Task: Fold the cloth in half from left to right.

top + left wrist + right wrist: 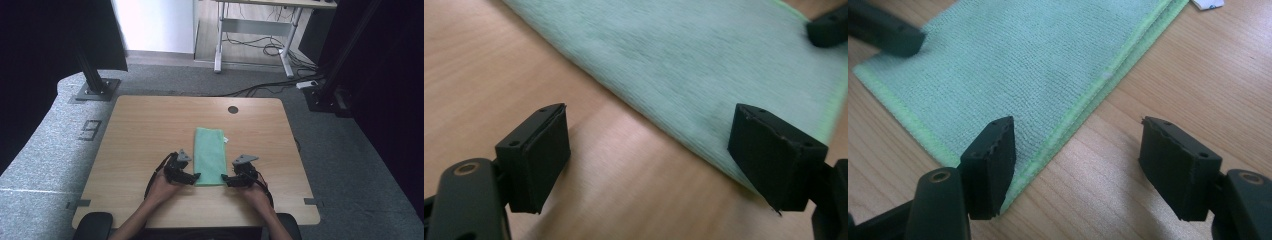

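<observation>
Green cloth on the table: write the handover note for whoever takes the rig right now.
Left tongs: open, nothing held, at the near left corner of the green cloth; one jaw stands over the cloth's edge, the other over bare wood.
Right tongs: open, nothing held, straddling the cloth's near right edge.
Cloth: folded into a long strip, lying flat mid-table, white tag at its far right side.
Done: cloth already folded lengthwise, tongs lined up at the near end.
Left: probably pinch both near corners and fold again.
</observation>
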Motion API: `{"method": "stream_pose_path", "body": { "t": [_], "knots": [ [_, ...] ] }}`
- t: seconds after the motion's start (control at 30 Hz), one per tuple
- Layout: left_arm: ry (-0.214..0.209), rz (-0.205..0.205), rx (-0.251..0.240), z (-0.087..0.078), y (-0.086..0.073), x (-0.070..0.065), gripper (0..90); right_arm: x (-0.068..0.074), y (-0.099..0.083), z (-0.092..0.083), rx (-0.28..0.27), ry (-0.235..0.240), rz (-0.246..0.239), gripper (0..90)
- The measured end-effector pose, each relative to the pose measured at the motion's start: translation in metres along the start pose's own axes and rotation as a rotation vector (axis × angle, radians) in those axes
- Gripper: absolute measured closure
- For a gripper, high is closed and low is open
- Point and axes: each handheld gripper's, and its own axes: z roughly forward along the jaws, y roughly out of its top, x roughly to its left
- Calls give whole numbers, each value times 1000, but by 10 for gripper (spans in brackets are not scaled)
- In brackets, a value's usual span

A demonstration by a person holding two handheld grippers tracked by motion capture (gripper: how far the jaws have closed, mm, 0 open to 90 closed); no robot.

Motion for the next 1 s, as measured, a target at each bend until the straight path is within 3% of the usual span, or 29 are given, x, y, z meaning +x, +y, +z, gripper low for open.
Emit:
{"method": "stream_pose_path", "body": {
  "t": [0.13, 0.27, 0.37, 0.6, 0.8, 1.0],
  "knots": [
    [3, 12, 2, -6, -7, -7, 170, 1, 0, 0, 0, -2, 4, 311],
    [12, 8, -9, -8, -11, -6, 169, 2, 0, 1, -2, -3, 3, 312],
    [28, 14, -10, -10, -12, -2, 167, 5, 3, 4, -11, -10, 5, 312],
    [37, -18, -17, -12, -15, 12, 160, 9, 9, 13, -28, -15, 15, 305],
    [25, -31, -15, -14, -15, 16, 156, 10, 10, 14, -41, -8, 3, 293],
    [3, -59, -52, -37, -18, 21, 137, 8, 10, 2, -78, -2, -18, 187]
  ]
}}
